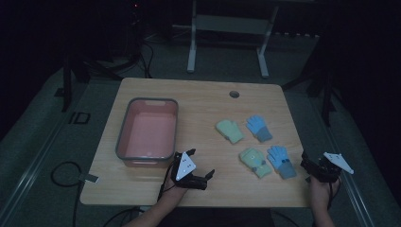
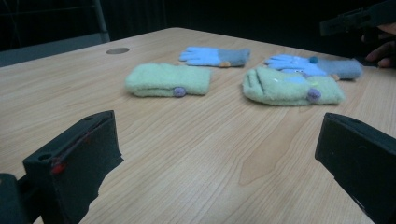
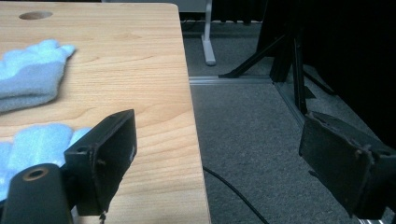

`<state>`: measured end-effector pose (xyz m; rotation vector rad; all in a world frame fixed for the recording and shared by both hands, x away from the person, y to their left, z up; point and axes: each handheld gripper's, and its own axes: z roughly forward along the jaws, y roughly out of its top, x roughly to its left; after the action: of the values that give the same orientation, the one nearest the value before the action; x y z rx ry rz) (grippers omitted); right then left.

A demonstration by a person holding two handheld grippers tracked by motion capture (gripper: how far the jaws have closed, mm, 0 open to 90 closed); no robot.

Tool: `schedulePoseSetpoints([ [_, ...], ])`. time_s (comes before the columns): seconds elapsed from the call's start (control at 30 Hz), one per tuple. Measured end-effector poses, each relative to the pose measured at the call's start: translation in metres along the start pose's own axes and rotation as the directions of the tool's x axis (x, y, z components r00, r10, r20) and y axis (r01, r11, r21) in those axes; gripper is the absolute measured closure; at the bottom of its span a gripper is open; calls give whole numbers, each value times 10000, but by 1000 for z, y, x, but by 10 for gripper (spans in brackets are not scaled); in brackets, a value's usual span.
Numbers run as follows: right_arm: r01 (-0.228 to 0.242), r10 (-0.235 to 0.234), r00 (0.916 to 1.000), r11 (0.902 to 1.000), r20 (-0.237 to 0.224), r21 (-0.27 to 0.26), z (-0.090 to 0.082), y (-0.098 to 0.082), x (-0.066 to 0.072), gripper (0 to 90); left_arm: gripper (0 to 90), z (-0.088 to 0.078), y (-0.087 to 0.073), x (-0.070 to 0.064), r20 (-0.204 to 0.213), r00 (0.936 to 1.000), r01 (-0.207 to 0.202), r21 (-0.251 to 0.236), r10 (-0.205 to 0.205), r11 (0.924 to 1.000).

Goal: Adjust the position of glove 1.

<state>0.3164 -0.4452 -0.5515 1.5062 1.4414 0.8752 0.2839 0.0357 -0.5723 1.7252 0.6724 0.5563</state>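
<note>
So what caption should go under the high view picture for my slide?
Two open grippers, left and right, wait beside four gloves and a pink bin.

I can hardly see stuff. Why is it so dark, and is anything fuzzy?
High view: dim all over, floor almost black, the gloves small and soft. Left gripper view: brighter, the table shows wood grain. Right gripper view: right side lost in shadow.

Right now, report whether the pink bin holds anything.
Empty. The high view shows the pink bin with its bare bottom visible; all four gloves lie on the table to its right.
</note>
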Motion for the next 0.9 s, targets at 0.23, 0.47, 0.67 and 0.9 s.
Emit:
schedulePoseSetpoints([
  [0.23,256,-256,9997,9993,-4,282,2,1,2,112,0,0,0,-2,-1,9999,-129,-25,129,9999],
  [0.47,632,-626,9980,9958,-108,668,4,2,5,111,0,1,0,-1,35,10000,-41,32,40,10000],
  [0.67,295,-162,9970,9838,-760,1770,4,13,-1,188,0,0,0,-1,-4,10000,-45,-53,45,10000],
  [0.9,229,-24,9928,9853,-1200,1696,-4,28,0,126,0,-1,-1,-1,86,9999,-144,-141,145,9998],
])
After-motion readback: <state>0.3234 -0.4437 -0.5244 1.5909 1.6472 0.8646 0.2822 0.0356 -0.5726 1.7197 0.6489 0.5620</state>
